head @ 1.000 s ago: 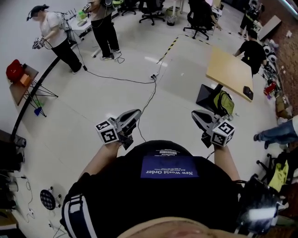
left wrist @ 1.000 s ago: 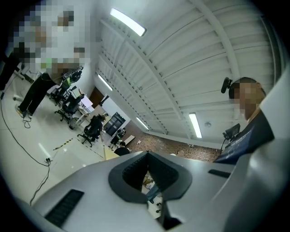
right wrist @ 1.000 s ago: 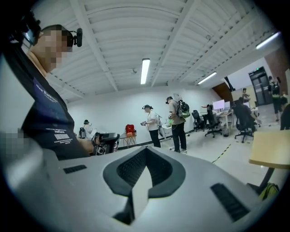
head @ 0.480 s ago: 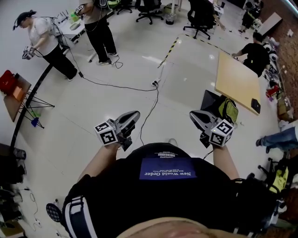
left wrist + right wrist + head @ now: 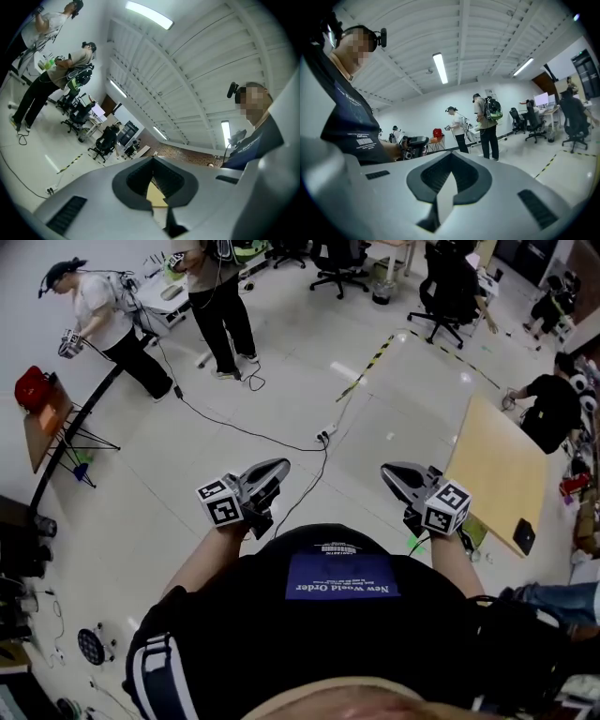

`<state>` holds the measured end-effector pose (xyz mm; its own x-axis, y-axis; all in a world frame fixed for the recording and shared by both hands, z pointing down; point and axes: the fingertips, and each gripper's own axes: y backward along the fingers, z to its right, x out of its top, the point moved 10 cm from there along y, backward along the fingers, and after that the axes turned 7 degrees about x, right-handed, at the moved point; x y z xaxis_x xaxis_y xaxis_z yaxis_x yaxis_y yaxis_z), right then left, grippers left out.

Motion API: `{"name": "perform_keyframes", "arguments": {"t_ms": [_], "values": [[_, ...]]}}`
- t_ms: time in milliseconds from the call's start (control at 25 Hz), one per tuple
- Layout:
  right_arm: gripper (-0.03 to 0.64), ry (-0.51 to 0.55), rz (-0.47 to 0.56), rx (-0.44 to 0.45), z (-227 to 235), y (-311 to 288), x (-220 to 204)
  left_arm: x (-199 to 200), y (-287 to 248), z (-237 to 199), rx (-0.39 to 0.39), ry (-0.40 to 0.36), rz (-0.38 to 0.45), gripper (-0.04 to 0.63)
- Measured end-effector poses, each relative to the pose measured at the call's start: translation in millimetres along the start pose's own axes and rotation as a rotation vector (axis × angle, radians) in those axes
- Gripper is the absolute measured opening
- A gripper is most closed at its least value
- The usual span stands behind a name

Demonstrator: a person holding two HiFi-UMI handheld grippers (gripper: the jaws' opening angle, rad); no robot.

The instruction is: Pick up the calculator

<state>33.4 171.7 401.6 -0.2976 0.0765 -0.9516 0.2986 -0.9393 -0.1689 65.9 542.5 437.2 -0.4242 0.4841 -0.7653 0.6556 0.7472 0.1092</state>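
A small dark flat thing (image 5: 525, 536), probably the calculator, lies near the corner of a tan wooden table (image 5: 502, 474) at the right of the head view. Both grippers are held in front of my body, well short of that table. My left gripper (image 5: 278, 466) is shut and holds nothing. My right gripper (image 5: 387, 471) also looks shut and holds nothing. In the left gripper view the jaws (image 5: 152, 159) meet, and a strip of the tan table (image 5: 154, 194) shows behind them. In the right gripper view the jaws (image 5: 451, 154) meet against the room beyond.
A black cable and power strip (image 5: 326, 435) lie on the white floor ahead. Yellow-black tape (image 5: 370, 367) marks the floor. Two people (image 5: 220, 306) stand at the far left near a red bag (image 5: 33, 388). Office chairs (image 5: 448, 296) and a crouching person (image 5: 551, 411) are at the back right.
The whole floor scene has shifted: the tan table now sits lower and nearer at the right, and the power strip is closer. Both grippers stay shut in front of my body.
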Motion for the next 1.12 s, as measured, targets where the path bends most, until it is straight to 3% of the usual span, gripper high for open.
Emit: {"name": "perform_keyframes", "arguments": {"t_ms": [120, 320, 640, 760, 960, 1120], "values": [[-0.015, 0.039, -0.003, 0.021, 54, 2, 23, 17, -54, -13, -0.004, -0.008, 0.008, 0.006], [-0.015, 0.037, 0.001, 0.013, 106, 4, 35, 30, -105, -46, -0.006, 0.003, -0.03, 0.006], [-0.015, -0.021, -0.004, -0.14, 183, -2, 47, 59, -196, -127, -0.122, 0.06, -0.113, 0.008], [-0.015, -0.014, -0.003, -0.198, 214, -16, 57, 77, -235, -165, -0.185, 0.046, -0.156, 0.006], [-0.015, -0.104, 0.082, -0.477, 220, 2, 49, 93, -327, -211, -0.414, 0.031, -0.373, 0.008], [-0.015, -0.156, 0.144, -0.665, 223, 23, 37, 89, -415, -231, -0.562, 0.027, -0.499, 0.006]]}}
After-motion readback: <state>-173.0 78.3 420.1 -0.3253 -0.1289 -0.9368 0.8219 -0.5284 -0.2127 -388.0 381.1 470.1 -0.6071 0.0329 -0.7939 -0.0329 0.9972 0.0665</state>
